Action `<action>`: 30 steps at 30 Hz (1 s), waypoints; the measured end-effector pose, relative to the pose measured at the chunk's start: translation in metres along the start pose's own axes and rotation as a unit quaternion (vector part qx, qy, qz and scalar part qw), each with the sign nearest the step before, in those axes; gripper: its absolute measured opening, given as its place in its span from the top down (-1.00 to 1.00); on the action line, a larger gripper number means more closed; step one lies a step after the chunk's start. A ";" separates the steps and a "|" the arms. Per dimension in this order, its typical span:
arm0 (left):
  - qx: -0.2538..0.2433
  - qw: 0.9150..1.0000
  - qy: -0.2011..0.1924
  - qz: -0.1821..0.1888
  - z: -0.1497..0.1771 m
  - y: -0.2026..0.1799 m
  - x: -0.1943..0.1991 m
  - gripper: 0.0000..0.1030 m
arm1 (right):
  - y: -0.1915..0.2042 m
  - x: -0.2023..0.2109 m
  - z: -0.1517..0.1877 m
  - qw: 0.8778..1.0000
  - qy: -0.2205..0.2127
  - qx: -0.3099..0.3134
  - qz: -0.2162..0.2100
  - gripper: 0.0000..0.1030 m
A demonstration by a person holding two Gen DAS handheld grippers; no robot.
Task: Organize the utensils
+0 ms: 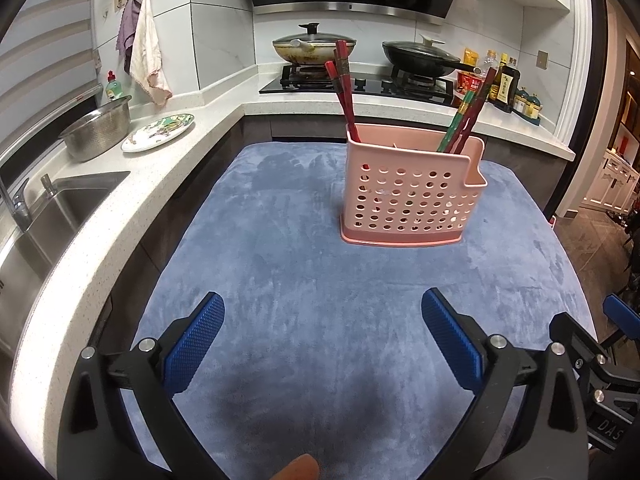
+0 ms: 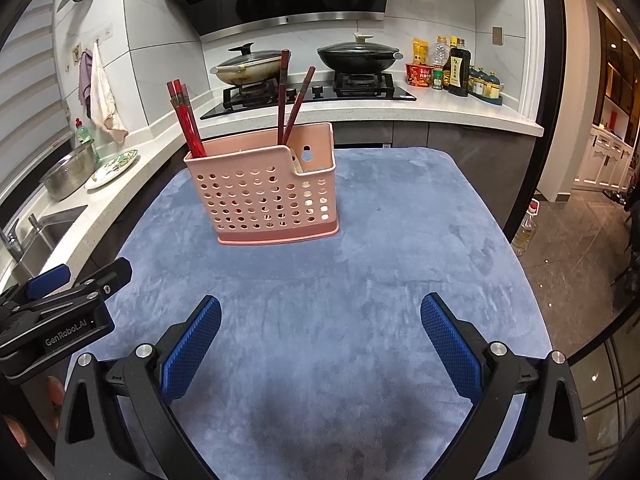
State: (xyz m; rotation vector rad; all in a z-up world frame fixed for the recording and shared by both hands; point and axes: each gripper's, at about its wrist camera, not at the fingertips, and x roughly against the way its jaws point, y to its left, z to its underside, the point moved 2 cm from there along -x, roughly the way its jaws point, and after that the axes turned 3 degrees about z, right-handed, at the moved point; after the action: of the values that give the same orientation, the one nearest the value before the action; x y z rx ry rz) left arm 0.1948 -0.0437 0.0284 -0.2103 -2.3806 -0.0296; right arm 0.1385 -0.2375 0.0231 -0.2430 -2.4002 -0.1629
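A pink perforated utensil holder [image 1: 412, 196] stands upright on the blue-grey cloth [image 1: 300, 248]; it also shows in the right wrist view [image 2: 264, 196]. Red chopsticks [image 1: 345, 92] stand in its left end and another bunch [image 1: 466, 116] leans in its right end. In the right wrist view the left bunch of chopsticks [image 2: 186, 120] and the right bunch of chopsticks [image 2: 290, 108] both stand in the holder. My left gripper [image 1: 322, 308] is open and empty, well short of the holder. My right gripper [image 2: 320, 312] is open and empty, also short of it.
A white counter [image 1: 120, 208] with a sink [image 1: 52, 216], a steel colander [image 1: 98, 130] and a plate [image 1: 158, 132] runs along the left. A stove with two lidded woks [image 1: 314, 46] and sauce bottles [image 1: 502, 82] stand behind. The floor drops off at the right [image 2: 580, 240].
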 end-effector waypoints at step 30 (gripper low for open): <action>0.003 1.000 -0.002 -0.018 -0.002 0.004 -0.002 -0.84 | 0.000 -0.003 0.001 1.000 0.001 0.001 0.003 -0.87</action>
State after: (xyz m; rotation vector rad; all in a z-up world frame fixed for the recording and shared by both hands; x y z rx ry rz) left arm 0.1987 -0.0403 0.0282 -0.1657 -2.3876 -0.0395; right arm 0.1400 -0.2373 0.0202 -0.2487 -2.3971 -0.1578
